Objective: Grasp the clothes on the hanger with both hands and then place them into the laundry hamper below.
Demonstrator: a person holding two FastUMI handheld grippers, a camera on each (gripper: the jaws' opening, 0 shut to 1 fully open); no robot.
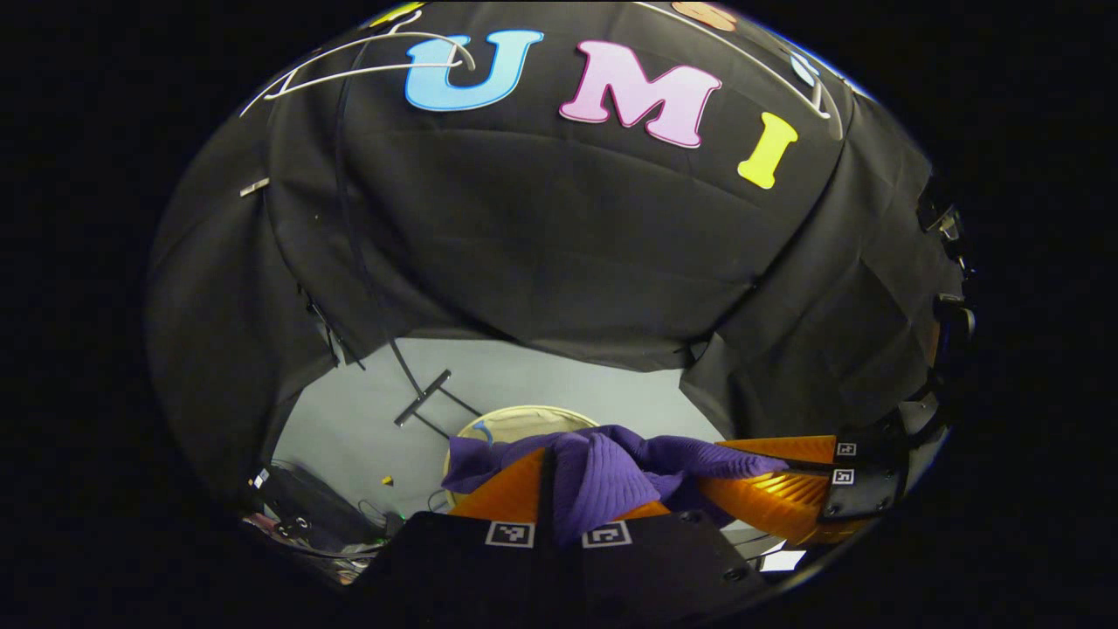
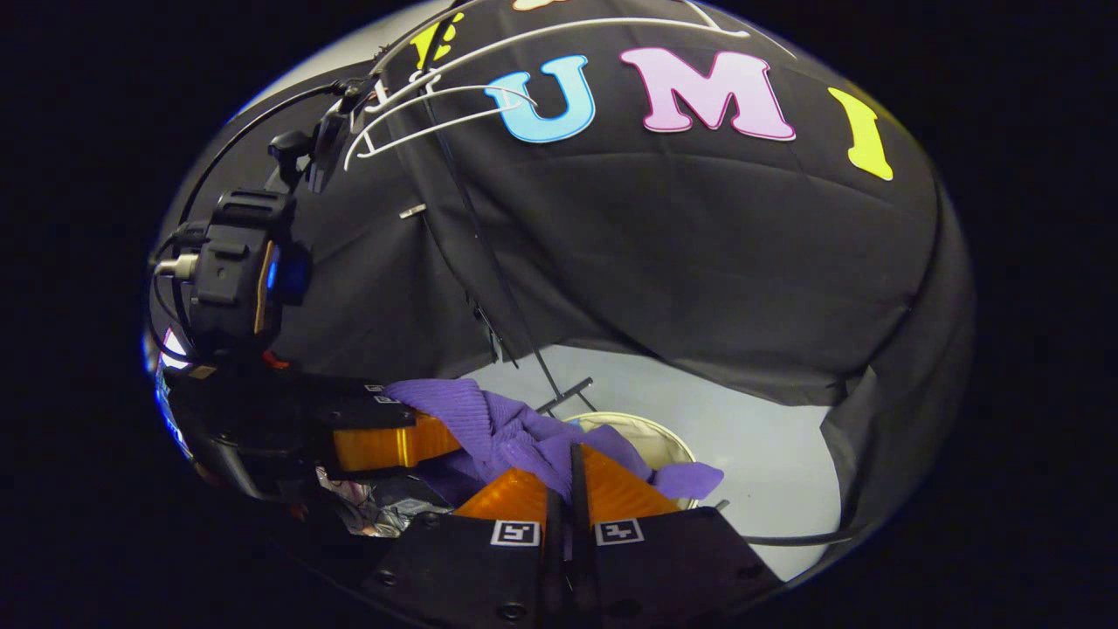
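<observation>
Purple knit garment [image 1: 603, 476] is hanging bunched between both tools, just above the hamper [image 1: 524, 418] on the floor. Left tool [image 1: 559, 502] is clenching a fold; right tool [image 2: 572, 489] is pinching another part. Probably soft, light, floppy, so gripping thick folds is suiting best. Empty white hangers [image 2: 437, 105] are hanging overhead. Hamper interior is mostly hidden by cloth.

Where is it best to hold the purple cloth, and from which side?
Probably where it is held now: the bunched ridge of the cloth, taken from above. The left gripper and right gripper each pinch a raised fold, so the loose ends hang toward the hamper.
</observation>
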